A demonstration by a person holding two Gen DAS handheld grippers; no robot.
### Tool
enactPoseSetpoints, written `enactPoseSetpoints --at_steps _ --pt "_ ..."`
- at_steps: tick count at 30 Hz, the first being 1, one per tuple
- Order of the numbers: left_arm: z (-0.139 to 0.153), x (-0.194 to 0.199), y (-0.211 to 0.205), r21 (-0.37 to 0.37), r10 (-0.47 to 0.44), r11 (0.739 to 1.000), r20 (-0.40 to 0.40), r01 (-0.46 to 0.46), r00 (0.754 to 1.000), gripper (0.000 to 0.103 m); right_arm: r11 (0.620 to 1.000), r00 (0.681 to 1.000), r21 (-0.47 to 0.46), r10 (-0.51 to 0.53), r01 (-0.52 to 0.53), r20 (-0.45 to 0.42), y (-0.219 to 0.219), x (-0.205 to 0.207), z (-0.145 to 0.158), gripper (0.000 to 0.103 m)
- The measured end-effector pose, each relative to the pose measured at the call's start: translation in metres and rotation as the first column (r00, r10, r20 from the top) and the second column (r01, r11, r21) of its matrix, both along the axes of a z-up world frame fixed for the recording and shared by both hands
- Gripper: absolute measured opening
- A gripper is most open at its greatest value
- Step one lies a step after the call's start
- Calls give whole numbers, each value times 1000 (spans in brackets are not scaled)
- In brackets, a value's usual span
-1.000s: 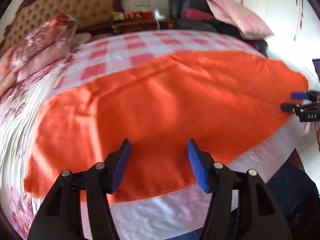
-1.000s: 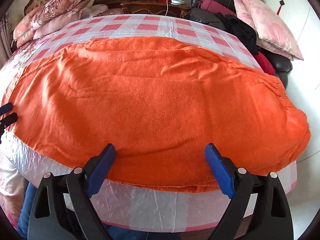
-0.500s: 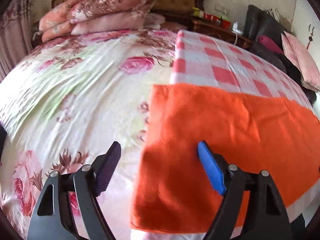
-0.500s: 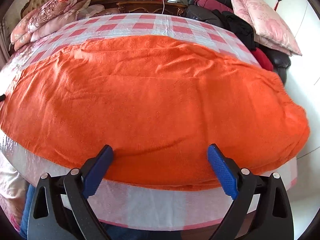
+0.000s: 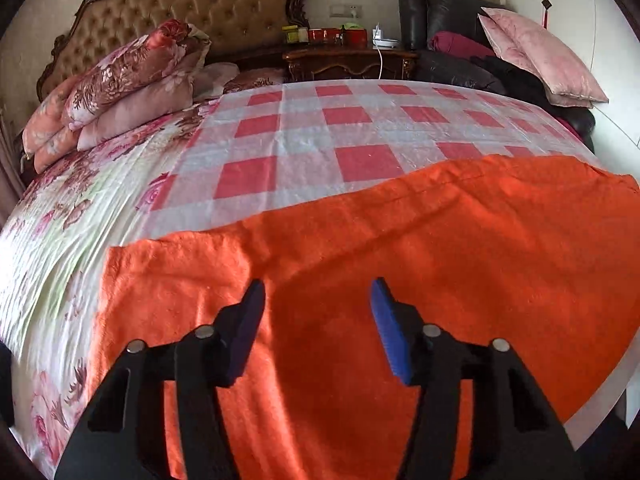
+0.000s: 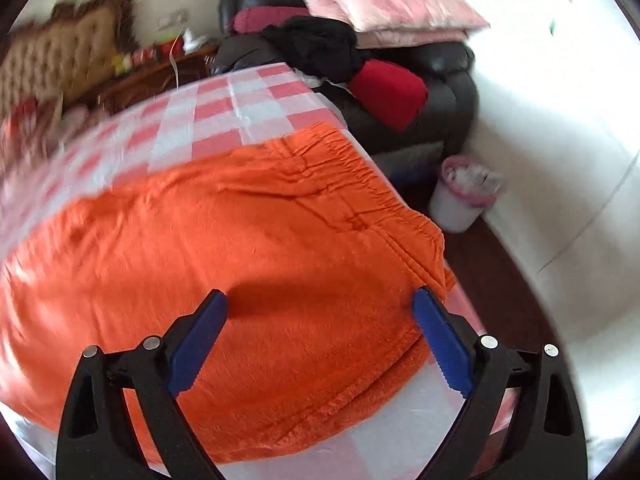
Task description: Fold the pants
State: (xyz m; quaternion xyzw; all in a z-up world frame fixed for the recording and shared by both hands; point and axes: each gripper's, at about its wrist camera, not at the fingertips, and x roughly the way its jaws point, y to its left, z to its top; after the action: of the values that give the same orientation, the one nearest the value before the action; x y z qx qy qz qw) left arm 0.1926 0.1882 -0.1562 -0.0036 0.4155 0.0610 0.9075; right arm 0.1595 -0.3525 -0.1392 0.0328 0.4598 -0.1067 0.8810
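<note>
Orange fleece pants (image 5: 400, 248) lie flat along the near edge of the bed, leg ends to the left and the elastic waistband (image 6: 384, 200) to the right. My left gripper (image 5: 318, 328) is open and empty, hovering over the leg-end part of the pants. My right gripper (image 6: 320, 340) is open wide and empty, hovering over the waist end near the bed's right corner. The view from the right wrist is blurred on its left side.
A red-and-white checked plastic sheet (image 5: 320, 136) covers the bed under the pants. Folded floral quilts (image 5: 120, 80) lie at the headboard. A black sofa with pillows and clothes (image 6: 360, 60) and a small bin (image 6: 464, 196) stand right of the bed.
My left gripper swung from the leg-end corner back right over the pants. My right gripper swung right from the middle of the pants to the waistband end. Both stayed open.
</note>
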Motion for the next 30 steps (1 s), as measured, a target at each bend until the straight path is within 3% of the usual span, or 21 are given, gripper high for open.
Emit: enactPoseSetpoints --at_steps 2,4,6,9,14,18,20,23,24,28,30 --pt "-2 -1 -1 -37 24 999 9 -23 1000 43 1000 1000 -14 16 -15 25 9 -2 18 88" --pt "-1 2 -1 -59 32 998 7 -32 999 41 997 991 3 70 -71 118 24 4 45 88" --pt "0 11 -2 -65 32 997 -14 -33 999 37 992 983 -38 121 -116 137 40 21 56 88" --pt "-2 27 11 -133 82 987 -50 -88 995 35 979 981 -89 188 -182 55 60 74 38 86" --pt "-2 48 28 -63 98 993 -66 -102 993 33 975 983 -143 160 -172 -94 57 118 -8 88" --pt "2 63 38 -22 114 993 -80 -116 990 32 981 989 -128 141 -146 -47 48 111 -16 98" --pt "19 63 27 -57 50 997 -14 -51 999 32 983 989 -109 143 -146 -36 46 110 -18 98" --pt "33 72 -5 46 -31 998 3 31 1000 38 983 990 -116 138 -141 -32 47 114 -18 98" --pt "32 76 -8 57 -21 998 -2 21 1000 39 984 990 -113 135 -137 -29 47 114 -19 98" --pt "28 72 20 -71 96 993 -12 -96 995 39 983 991 -126 125 -131 -54 50 118 -15 98" --pt "22 61 42 -86 158 983 -36 -160 987 40 978 989 -150 137 -145 -62 53 120 -15 98"
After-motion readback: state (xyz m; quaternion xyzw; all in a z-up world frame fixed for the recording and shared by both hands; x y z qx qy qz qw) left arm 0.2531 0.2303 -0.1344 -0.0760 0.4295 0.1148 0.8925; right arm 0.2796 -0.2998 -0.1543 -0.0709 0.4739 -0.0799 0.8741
